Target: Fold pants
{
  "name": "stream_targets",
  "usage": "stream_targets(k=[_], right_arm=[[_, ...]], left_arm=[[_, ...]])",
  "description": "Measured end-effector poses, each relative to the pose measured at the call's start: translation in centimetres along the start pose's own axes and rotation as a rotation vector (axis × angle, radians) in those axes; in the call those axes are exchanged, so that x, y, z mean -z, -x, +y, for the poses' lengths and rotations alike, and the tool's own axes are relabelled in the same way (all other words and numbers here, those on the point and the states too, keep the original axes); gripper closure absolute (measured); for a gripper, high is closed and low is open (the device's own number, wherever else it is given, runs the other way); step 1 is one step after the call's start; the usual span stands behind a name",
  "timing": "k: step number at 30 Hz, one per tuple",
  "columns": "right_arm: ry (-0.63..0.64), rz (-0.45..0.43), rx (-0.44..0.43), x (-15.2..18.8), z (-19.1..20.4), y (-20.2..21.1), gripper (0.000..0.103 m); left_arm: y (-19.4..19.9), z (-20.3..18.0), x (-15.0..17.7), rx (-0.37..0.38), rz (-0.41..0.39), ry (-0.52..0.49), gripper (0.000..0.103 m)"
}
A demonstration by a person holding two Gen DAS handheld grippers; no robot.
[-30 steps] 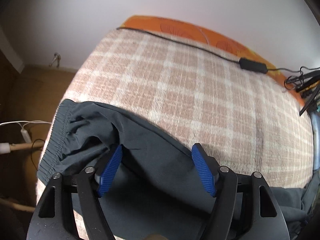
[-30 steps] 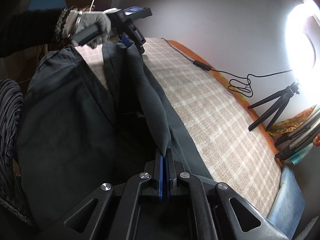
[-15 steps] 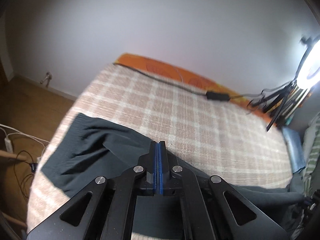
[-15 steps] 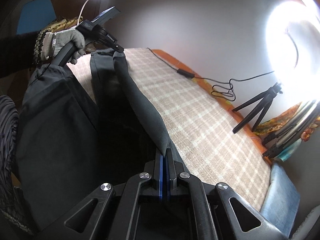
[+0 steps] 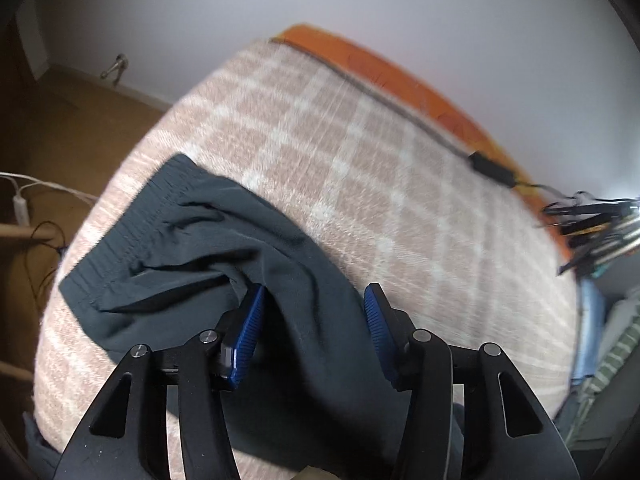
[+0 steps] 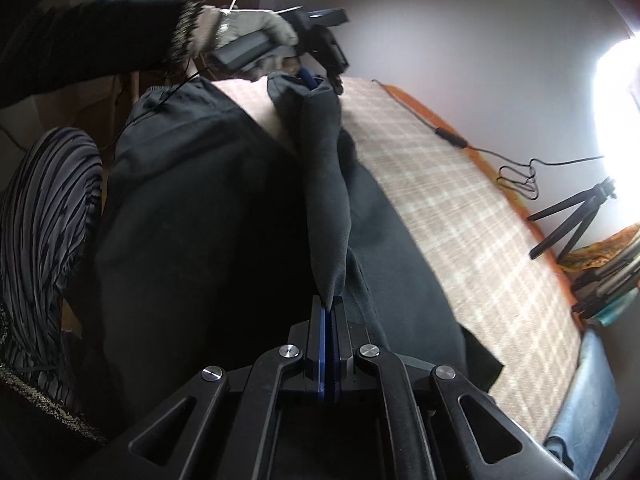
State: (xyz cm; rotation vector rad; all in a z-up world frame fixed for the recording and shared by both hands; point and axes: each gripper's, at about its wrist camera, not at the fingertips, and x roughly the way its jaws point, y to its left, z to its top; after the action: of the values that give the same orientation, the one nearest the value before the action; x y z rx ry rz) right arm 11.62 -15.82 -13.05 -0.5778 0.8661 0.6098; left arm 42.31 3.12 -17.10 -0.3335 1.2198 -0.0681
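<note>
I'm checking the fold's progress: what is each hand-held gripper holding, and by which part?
Right hand-held gripper pinches the pants by a fold of one leg. Left hand-held gripper, jaws just opened, straddles fabric near the waistband unclamped.

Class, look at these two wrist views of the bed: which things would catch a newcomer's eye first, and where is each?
The dark pants dominate, spread along the near side of the checked blanket. The right claw is shut on a raised fold of them, at the bottom of its view. The left claw stands open over the waistband end, its jaws having just opened, fabric between them. A bright ring light glares at the right edge.
</note>
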Motion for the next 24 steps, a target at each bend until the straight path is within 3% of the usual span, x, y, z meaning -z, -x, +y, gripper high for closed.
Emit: stream_targets(k=[2, 3, 4, 9, 16, 19, 24], right_arm=[[0.001, 0.002, -0.002, 0.1, 0.0, -0.4, 0.103], [0.000, 0.001, 0.001, 0.2, 0.0, -0.4, 0.103], [-0.003, -0.002, 0.005, 0.2, -0.2, -0.5, 0.103], [-0.025, -0.005, 0.044, 0.4, -1.1, -0.5, 0.103], [-0.037, -0.033, 0.110, 0.5, -1.8, 2.3, 0.103], [-0.045, -0.029, 0.109, 0.9, -1.3, 3.2, 0.103], [-0.030, 0.004, 0.097, 2.4, 0.1, 3.1, 0.103]], left_arm=[[-0.1, -0.8, 0.3, -0.008, -0.054, -0.039, 0.060], [-0.3, -0.9, 0.5, 0.004, -0.064, -0.056, 0.092], [-0.4, -0.9, 0.7, 0.011, -0.079, -0.064, 0.102], [1.3, -0.2, 2.2, 0.057, -0.192, -0.083, 0.103], [9.4, 3.6, 5.3, 0.112, -0.368, -0.092, 0.103], [11.9, 6.7, 8.6, 0.171, -0.383, -0.047, 0.103], [12.2, 10.6, 13.6, 0.166, -0.327, -0.023, 0.103]])
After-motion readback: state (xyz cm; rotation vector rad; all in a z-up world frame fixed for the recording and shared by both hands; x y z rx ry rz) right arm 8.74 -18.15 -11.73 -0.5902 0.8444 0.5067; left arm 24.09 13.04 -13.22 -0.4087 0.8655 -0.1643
